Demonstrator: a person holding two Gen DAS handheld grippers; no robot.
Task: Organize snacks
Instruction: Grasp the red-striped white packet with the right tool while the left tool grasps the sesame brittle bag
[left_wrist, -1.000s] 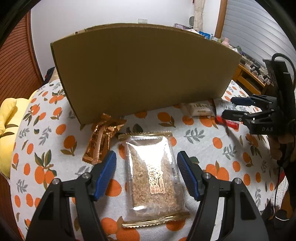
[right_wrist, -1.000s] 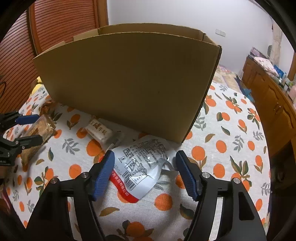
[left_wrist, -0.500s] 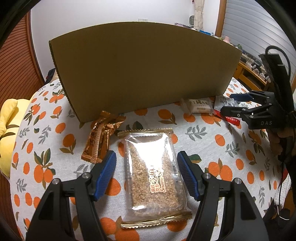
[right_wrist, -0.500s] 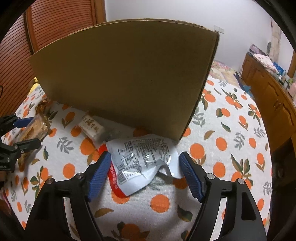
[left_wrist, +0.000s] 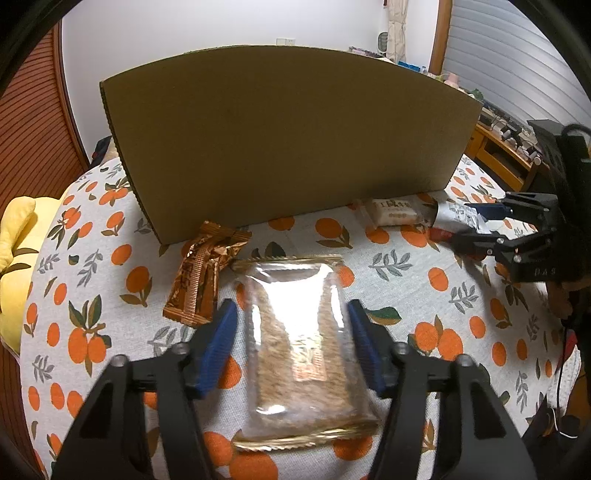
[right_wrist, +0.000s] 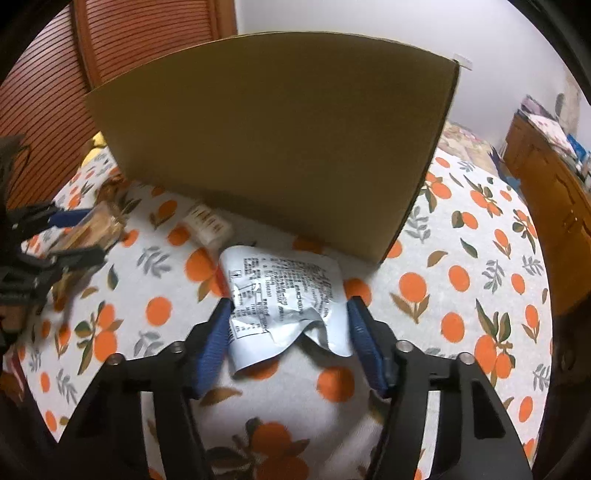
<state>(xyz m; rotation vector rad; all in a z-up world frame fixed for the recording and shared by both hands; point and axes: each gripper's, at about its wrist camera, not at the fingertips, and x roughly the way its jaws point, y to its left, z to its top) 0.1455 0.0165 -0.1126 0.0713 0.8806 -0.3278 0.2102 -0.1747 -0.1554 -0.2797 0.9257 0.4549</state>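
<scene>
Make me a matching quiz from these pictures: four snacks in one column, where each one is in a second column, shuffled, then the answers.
Snacks
1. clear sesame bar pack
2. silver pouch
3. brown foil bar
4. small white packet

Places
A. lying against the cardboard box, between the two claws
B. between the left claw's pads
C. just left of the left claw, near the box
D. between the right claw's pads

Pairs: 1-B, 2-D, 3-C, 4-A

Orange-fruit-patterned white tablecloth (left_wrist: 406, 295), plain brown cardboard box (left_wrist: 288, 140), copper-brown striped wrapper (left_wrist: 199, 277).
</scene>
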